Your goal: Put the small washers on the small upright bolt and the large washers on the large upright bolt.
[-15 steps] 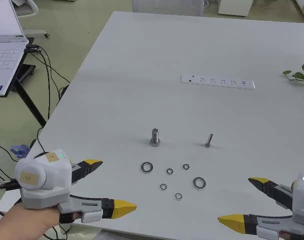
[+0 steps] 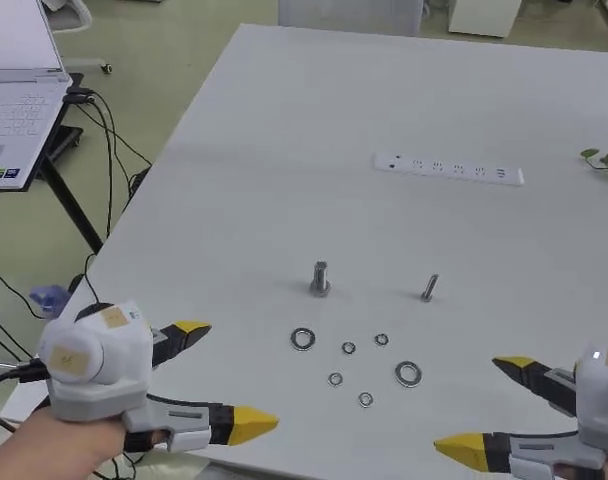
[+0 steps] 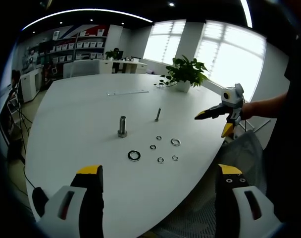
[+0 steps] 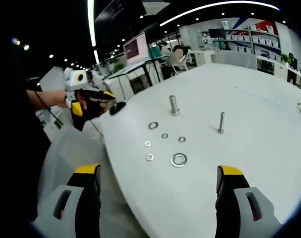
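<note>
Although the whole head view has slid a little since half a second ago, that is the camera's move. The bolts and washers lie as they did, and nothing has been lifted, so I judge the task not yet begun. The left gripper (image 2: 227, 376) hangs over the desk's (image 2: 384, 100) near edge toward its near left corner, jaws wide apart and empty. The right gripper (image 2: 481, 407) hangs over the same edge further right, jaws likewise apart and empty. Both hold much the same places as before, well apart from the parts. The large bolt (image 2: 320, 279) stands upright on its head, a thick grey shaft. The small bolt (image 2: 429, 288), thin and a touch tilted, stands to its right, both well in from the near edge. Between the bolts and that edge six bright steel rings lie flat and apart from each other. Of the two large washers (image 2: 303, 339), one lies just before the large bolt and the other further right and nearer the edge. The four small washers (image 2: 348, 348) are scattered between them. A power strip (image 2: 449, 170) lies beyond, toward the far edge.
</note>
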The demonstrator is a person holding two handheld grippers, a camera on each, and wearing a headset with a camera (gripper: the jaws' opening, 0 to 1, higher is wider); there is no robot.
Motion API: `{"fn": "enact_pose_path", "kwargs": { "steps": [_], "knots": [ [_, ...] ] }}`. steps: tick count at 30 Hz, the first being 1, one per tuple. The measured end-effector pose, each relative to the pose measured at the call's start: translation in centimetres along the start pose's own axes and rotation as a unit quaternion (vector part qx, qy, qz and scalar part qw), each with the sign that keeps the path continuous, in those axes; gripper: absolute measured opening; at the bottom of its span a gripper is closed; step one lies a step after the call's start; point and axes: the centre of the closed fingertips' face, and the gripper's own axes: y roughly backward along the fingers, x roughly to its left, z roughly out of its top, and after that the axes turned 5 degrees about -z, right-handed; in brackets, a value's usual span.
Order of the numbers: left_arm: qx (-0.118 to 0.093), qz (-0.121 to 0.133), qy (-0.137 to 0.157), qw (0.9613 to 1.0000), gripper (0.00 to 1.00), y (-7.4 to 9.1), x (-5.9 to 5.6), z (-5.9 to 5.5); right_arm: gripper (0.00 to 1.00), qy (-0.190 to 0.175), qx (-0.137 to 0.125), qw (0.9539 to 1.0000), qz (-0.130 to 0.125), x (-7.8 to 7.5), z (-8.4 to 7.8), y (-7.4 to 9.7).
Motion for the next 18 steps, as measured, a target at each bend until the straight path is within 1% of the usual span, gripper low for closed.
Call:
{"fn": "enact_pose_path", "kwargs": {
  "steps": [7,11,16,18],
  "knots": [
    [0.009,-0.004,-0.014,0.9999,0.93,-0.1,0.0,0.0,0.98,0.004,0.000,1.0000,0.002,0.0,0.7,-0.8],
    [0.019,-0.008,-0.026,0.9995,0.93,-0.2,-0.1,-0.1,0.97,0.010,0.004,0.9999,0.003,0.1,1.0,-1.3],
    [0.022,-0.008,-0.031,0.9992,0.91,-0.1,0.2,0.0,0.97,0.020,0.011,0.9997,0.002,-0.1,1.4,-1.8],
    [0.021,-0.010,-0.031,0.9992,0.90,-0.1,0.2,0.1,0.97,0.021,0.013,0.9997,0.002,-0.1,1.6,-1.9]
  ]
}}
